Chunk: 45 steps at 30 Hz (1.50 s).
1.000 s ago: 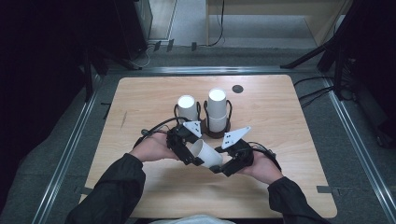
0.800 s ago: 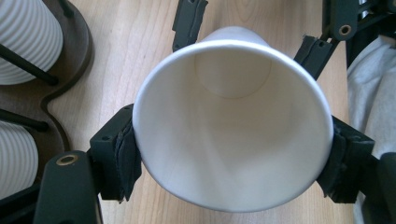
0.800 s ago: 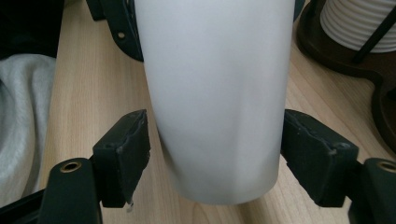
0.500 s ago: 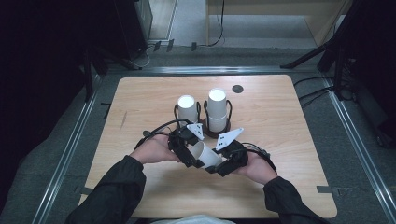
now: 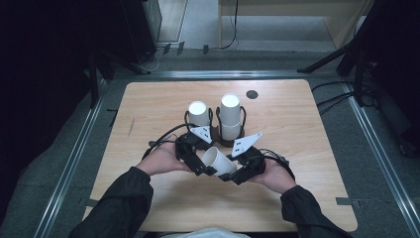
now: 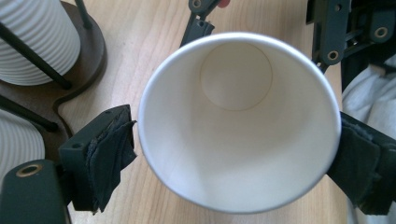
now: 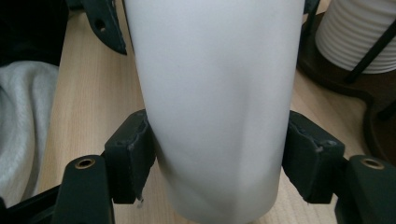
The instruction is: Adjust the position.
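A white paper cup (image 5: 218, 159) lies on its side just above the table between my two grippers, mouth toward the left one. My right gripper (image 7: 219, 163) is shut on the cup (image 7: 215, 93) near its base, with a pad pressed on each side. My left gripper (image 6: 233, 154) has just been opening. The cup's rim (image 6: 238, 140) sits between its pads, and the left pad (image 6: 109, 154) stands a sliver off it. In the high view the left gripper (image 5: 204, 161) and the right gripper (image 5: 234, 171) face each other at the table's front middle.
Behind the hands a dark wire holder (image 5: 213, 134) carries two stacks of upside-down ribbed white cups, a lower one (image 5: 198, 113) and a taller one (image 5: 231, 111). A small black disc (image 5: 252, 94) lies farther back. The stacks (image 6: 42, 37) stand close to the left gripper.
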### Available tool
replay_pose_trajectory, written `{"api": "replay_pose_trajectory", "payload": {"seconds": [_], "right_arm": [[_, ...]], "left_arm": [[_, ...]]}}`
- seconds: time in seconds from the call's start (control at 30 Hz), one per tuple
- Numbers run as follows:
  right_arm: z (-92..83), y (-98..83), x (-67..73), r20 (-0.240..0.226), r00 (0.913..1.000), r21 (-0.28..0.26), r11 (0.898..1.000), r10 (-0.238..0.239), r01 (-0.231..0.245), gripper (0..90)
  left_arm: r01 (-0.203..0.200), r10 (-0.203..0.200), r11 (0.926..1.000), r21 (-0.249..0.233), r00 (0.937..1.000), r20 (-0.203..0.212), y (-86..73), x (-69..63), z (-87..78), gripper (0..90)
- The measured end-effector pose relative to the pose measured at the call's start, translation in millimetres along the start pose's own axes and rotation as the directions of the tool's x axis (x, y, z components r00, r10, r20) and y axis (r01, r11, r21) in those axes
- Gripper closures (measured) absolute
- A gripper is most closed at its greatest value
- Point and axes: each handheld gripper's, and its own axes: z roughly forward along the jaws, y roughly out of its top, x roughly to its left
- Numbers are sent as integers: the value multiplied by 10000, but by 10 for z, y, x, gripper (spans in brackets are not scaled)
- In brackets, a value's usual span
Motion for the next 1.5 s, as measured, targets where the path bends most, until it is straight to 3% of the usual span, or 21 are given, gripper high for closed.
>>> {"api": "replay_pose_trajectory", "payload": {"seconds": [0.13, 0.17, 0.37, 0.63, 0.73, 0.93, 1.03, 1.1, 1.27, 1.47, 1.5], "right_arm": [[-39, 7, -8, -1, 10000, -131, 9999, 86, -86, 316], [-67, 9, -18, 8, 10000, -264, 9996, 84, -84, 316], [-128, 19, -36, 25, 9997, -545, 9982, 233, -231, 316], [-184, 80, -33, -73, 9999, -817, 9966, 128, -134, 316], [-192, 90, -30, -88, 9999, -805, 9966, 144, -150, 315], [-234, 126, -23, -183, 9997, -1088, 9939, 135, -154, 316], [-271, 141, -14, -269, 9995, -1286, 9915, 158, -191, 315], [-285, 143, -9, -305, 9993, -1385, 9900, 221, -261, 315], [-292, 144, -5, -427, 9986, -1522, 9876, 315, -377, 315], [-257, 152, 6, -609, 9974, -1606, 9858, 396, -490, 315], [-238, 158, 11, -675, 9969, -1605, 9857, 413, -517, 315]], "left_arm": [[94, -95, 9991, -410, 10000, -21, -20, 12, -45, 91], [225, -226, 9980, -583, 9997, -17, -27, 24, -57, 42], [315, -308, 9955, -893, 9995, 96, -57, 21, -76, 21], [661, -643, 9850, -1592, 9978, 168, -124, -8, -132, 22], [810, -770, 9766, -1992, 9966, 276, -135, -42, -179, 22], [848, -875, 9684, -2345, 9962, -12, -175, -63, -225, 31], [649, -755, 9586, -2771, 9968, -279, -201, -82, -230, 43], [732, -794, 9499, -3040, 9968, -82, -201, -82, -234, 59], [981, -936, 9419, -3214, 9952, 294, -201, -65, -217, 59], [1053, -985, 9313, -3488, 9944, 372, -183, -79, -192, 66], [1109, -1029, 9253, -3626, 9938, 415, -177, -86, -181, 73]]}}
